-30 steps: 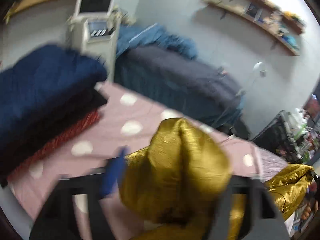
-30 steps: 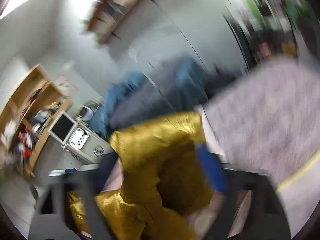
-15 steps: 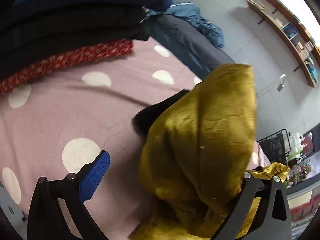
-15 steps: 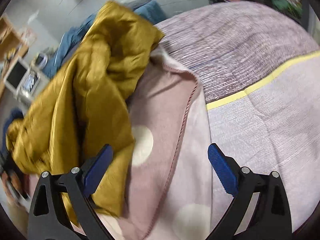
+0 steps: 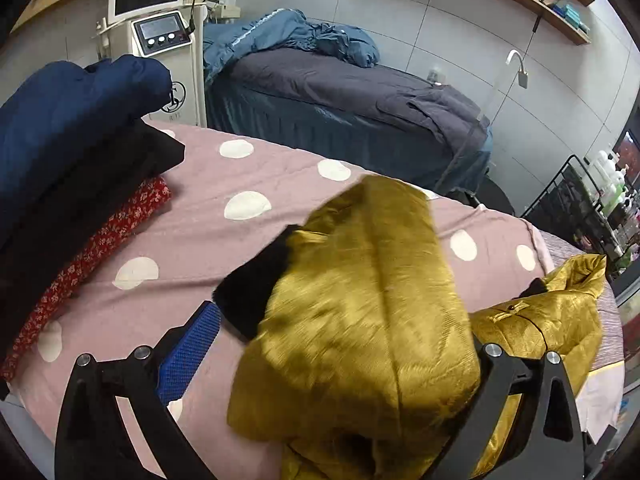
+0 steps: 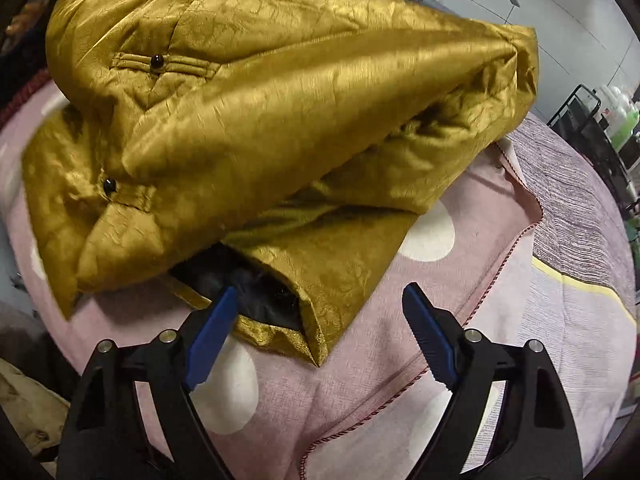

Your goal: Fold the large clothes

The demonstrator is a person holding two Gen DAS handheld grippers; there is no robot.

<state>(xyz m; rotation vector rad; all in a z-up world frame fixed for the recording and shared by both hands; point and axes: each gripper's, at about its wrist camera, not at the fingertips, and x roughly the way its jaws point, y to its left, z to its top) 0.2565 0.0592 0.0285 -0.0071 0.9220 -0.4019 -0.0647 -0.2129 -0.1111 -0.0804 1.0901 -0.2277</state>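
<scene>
A gold satin jacket with black lining lies bunched on a pink polka-dot blanket. My right gripper is open and empty, just in front of the jacket's hem where the black lining shows. In the left wrist view a fold of the gold jacket hangs between the fingers of my left gripper. The jaws stand wide apart; the right finger is hidden by cloth. The rest of the jacket lies to the right.
A stack of folded clothes, navy, black and red print, sits on the blanket's left. Behind are a bed with dark sheets, a white machine with a screen, a black wire rack and wall shelves.
Both grippers opened and let go of the jacket, which dropped onto the blanket. The right gripper now points at the hem; the left view rose back above the blanket.
</scene>
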